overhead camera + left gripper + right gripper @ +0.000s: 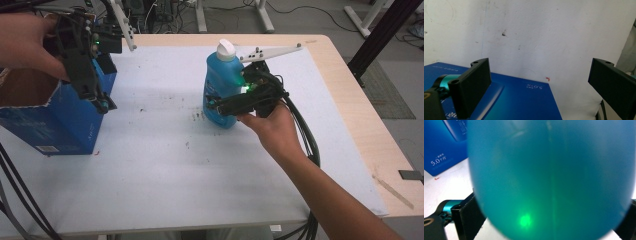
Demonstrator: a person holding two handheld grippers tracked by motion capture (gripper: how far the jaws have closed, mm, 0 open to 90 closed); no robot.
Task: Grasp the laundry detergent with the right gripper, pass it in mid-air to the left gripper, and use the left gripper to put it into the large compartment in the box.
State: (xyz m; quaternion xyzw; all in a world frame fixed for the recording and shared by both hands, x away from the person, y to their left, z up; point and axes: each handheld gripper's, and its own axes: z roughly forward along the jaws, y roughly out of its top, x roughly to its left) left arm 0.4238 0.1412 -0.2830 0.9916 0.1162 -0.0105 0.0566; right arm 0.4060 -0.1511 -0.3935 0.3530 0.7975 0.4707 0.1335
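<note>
Now | right gripper (216, 106) clamps rounded translucent-blue bottle (220, 85) (white cap) | left gripper (102, 104) jaws wide

blue bottle (551, 177) blurred, blue box (55, 117) cut off at left

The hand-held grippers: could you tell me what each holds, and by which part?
The right hand-held gripper clasps the blue bottle around its lower body. The left hand-held gripper is open, holding nothing.

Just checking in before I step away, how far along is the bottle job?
Done: the right gripper has its jaws closed around the blue bottle, which stands upright on the table. In hand: the left gripper hangs open beside the blue box. Left: the bottle is not yet at the box.
</note>
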